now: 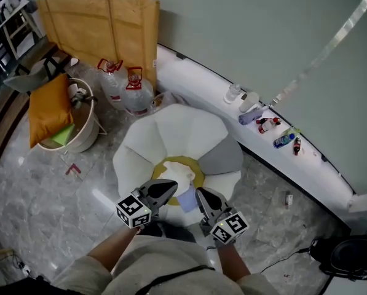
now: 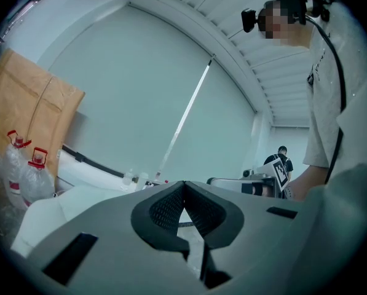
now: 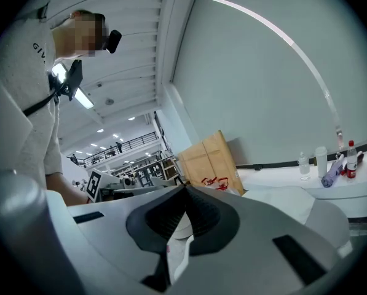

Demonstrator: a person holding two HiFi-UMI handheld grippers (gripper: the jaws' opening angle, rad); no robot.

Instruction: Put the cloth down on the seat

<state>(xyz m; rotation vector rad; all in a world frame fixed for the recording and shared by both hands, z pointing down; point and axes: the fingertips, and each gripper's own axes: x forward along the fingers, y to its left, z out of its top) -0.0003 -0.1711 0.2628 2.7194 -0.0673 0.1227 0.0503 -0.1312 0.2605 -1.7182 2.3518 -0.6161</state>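
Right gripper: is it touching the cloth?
Touching. The right gripper view shows the right gripper shut, with the cloth pinched between its jaws.

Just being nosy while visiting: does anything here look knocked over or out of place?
A purple bottle lies on its side on the white ledge, while the bottles beside it stand upright.
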